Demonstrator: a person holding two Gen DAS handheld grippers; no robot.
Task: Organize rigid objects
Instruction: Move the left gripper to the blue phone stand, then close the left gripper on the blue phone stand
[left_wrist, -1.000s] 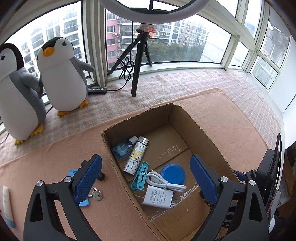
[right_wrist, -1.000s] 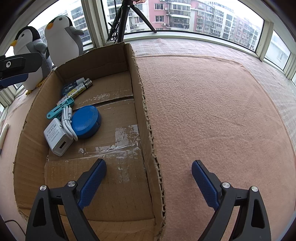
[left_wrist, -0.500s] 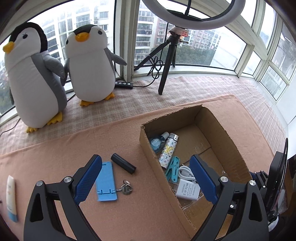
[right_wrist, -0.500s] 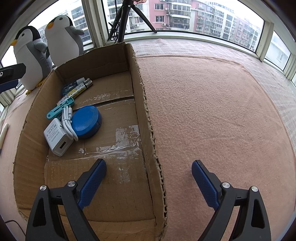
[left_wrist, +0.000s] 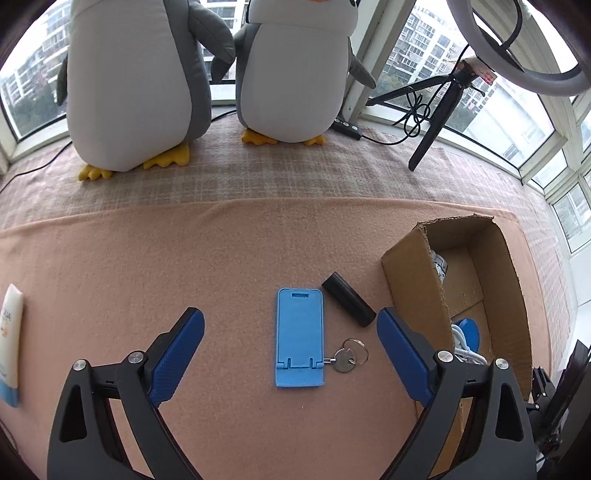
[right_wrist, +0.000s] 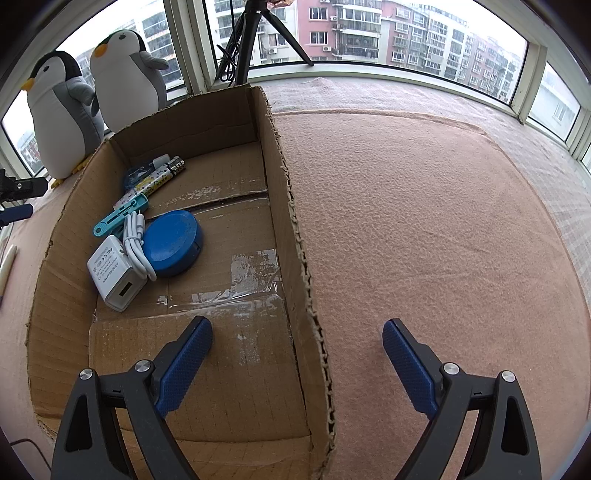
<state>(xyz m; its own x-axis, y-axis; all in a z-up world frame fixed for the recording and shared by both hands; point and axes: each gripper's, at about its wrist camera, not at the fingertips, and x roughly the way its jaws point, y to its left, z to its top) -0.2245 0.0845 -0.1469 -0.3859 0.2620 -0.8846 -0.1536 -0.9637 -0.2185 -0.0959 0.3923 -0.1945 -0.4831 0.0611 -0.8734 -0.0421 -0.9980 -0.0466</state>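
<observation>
A blue phone stand (left_wrist: 299, 336) lay flat on the pink blanket, a key on a ring (left_wrist: 345, 359) touching its lower right corner and a black cylinder (left_wrist: 346, 304) just beside its top. The open cardboard box (right_wrist: 284, 236) held a white charger (right_wrist: 112, 271), a blue round case (right_wrist: 171, 242), a teal clip (right_wrist: 120, 218) and a patterned lighter (right_wrist: 159, 181).

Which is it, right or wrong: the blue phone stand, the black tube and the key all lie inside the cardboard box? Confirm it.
Wrong. The blue phone stand, the black tube and the key all lie outside the cardboard box, on the pink mat beside it. The left wrist view shows this.
</observation>
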